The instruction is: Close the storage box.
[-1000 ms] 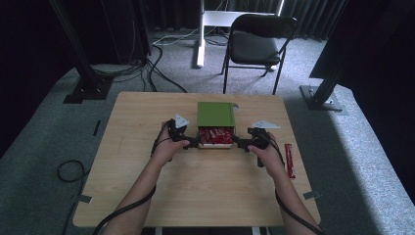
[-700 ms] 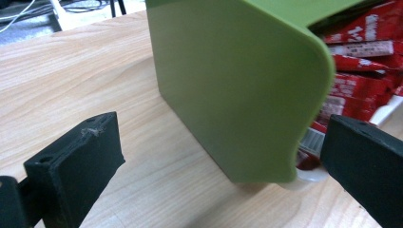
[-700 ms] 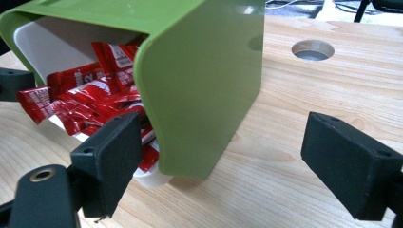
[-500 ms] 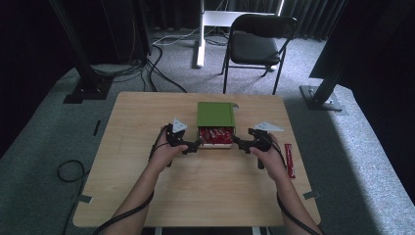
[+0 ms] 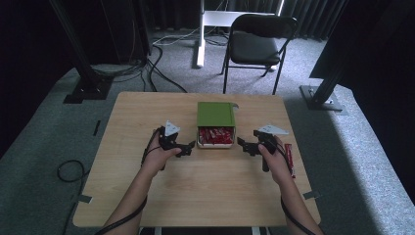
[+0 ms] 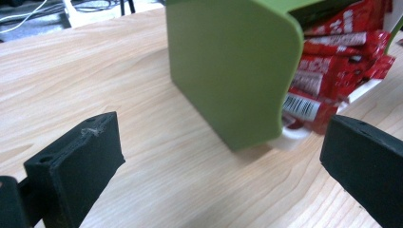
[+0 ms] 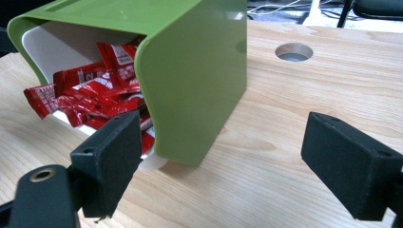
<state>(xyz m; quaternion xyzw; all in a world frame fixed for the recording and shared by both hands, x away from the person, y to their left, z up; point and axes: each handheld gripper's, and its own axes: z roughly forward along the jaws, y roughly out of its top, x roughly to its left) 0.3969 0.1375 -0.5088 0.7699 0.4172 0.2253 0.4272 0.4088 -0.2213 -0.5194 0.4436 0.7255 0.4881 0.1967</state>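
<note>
On the left, the left gripper (image 5: 187, 149) sits low over the desk (image 5: 205, 196), jaws spread wide and clasping nothing, its tips just beside the left wall of the green box (image 5: 216, 113). From the left gripper view that green side (image 6: 228, 66) stands between the two black jaws, with bare wood under them.

Centre now: the green box lies toward the far edge of the desk, midway between the left and right edges, its open mouth turned to the near edge. Red packets (image 5: 216, 135) crowd a white tray (image 5: 214, 145) that pokes out of it.

Over to the right, the right gripper (image 5: 241, 142) is released too, jaws well apart, empty, just beside the box's right wall. Its own view shows the box (image 7: 199, 71) and the packets (image 7: 90, 95) spilling forward, and a round hole (image 7: 294, 51) in the wood behind.

Last, near the right edge, a lone red packet (image 5: 289, 157) lies flat on the desk beside the right hand (image 5: 274, 159).
</note>
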